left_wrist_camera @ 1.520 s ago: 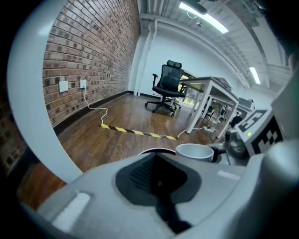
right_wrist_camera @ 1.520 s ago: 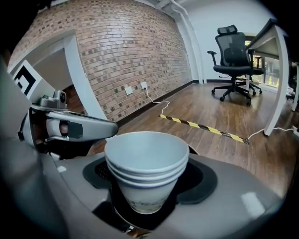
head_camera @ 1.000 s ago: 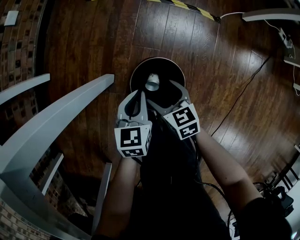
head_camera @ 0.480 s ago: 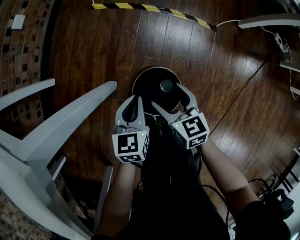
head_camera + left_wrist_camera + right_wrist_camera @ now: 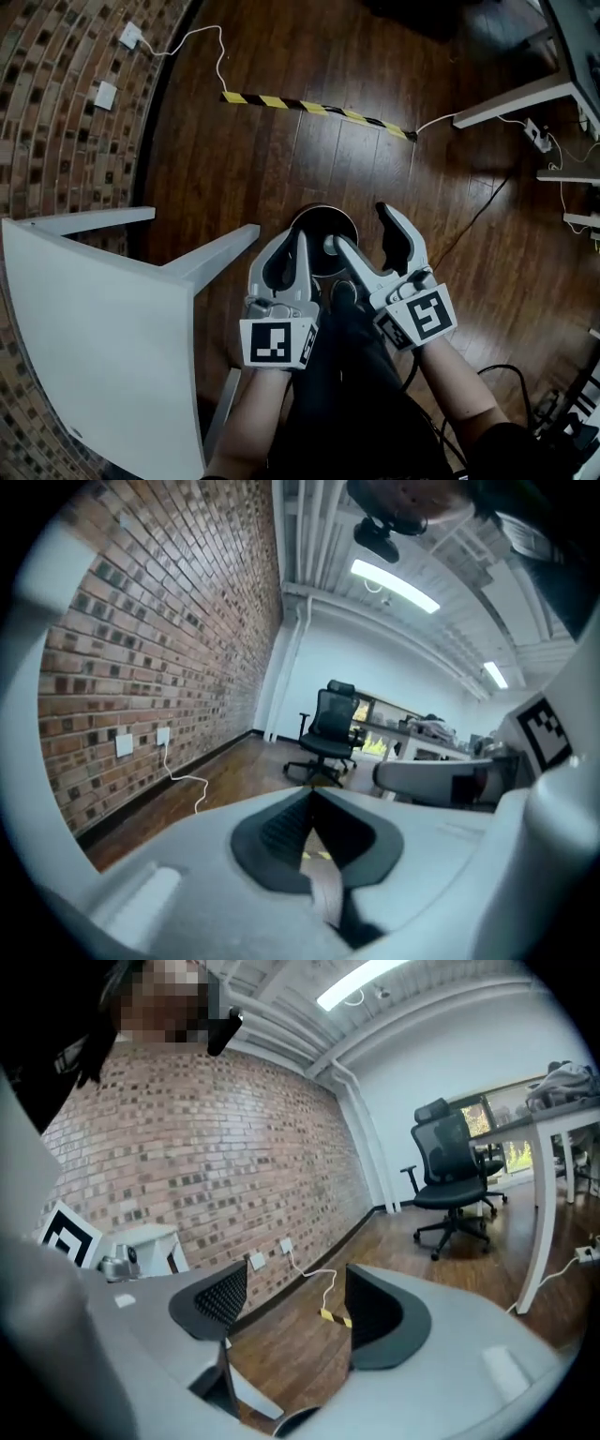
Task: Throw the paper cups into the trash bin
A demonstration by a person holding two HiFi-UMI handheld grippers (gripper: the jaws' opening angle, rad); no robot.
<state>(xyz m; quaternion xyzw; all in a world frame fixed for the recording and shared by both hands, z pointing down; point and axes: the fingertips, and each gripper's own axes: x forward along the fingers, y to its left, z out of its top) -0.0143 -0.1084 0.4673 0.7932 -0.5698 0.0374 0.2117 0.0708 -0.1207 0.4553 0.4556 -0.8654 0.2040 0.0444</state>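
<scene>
1. Both grippers hang side by side above the trash bin (image 5: 323, 207), a round black bin that stands on the wooden floor (image 5: 281, 141) just beside a leg of the white table (image 5: 94, 328).
2. The left gripper (image 5: 301, 236) has its jaws pressed together with nothing between them; its own view shows the dark pads meeting and only the room beyond.
3. The right gripper (image 5: 360, 225) has its jaws well apart and empty. They have just been closing a little, yet only bare floor shows in the gap.
4. No paper cup is held. A small pale round shape (image 5: 330, 246) sits inside the bin between the two grippers. It is probably a cup already dropped in, though it is too small to be sure.
5. The step in hand looks like the end of a drop: cup released, tools clear of the bin.
6. No other cup shows in any view, so the next move calls for looking round for one. If one turns up, an open gripper must come down round it, clamp it and carry it back over the bin.
</scene>
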